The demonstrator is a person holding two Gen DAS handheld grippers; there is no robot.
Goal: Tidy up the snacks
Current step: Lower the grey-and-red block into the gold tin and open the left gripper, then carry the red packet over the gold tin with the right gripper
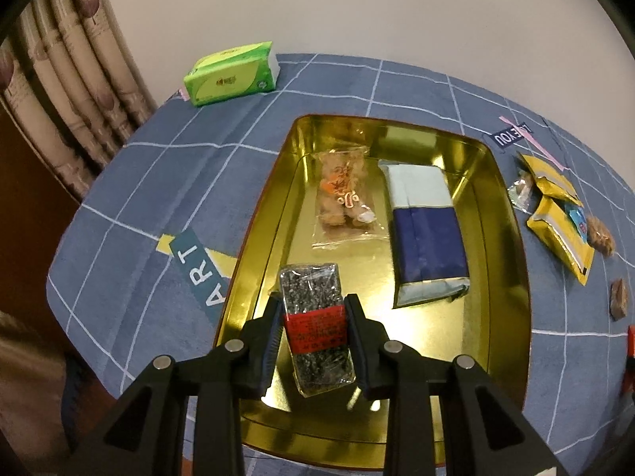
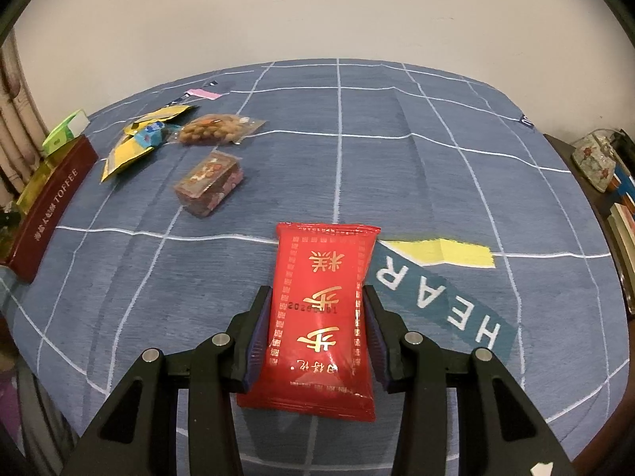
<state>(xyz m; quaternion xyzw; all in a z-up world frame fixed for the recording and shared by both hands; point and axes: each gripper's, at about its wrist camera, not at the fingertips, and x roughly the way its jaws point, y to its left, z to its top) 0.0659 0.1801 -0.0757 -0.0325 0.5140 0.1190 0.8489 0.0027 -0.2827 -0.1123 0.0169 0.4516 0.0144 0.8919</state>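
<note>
Table (image 2: 436,166), covered by blue cloth with white grid lines (lettered patches "ART", "HEAR"): bearing gold tin (image 1: 512,238) with dark red "TOFFEE" side, green tissue pack (image 1: 230,73) behind it, yellow packets (image 2: 131,146), clear bag of nuts (image 2: 210,129), clear-wrapped snack block (image 2: 210,188).
</note>
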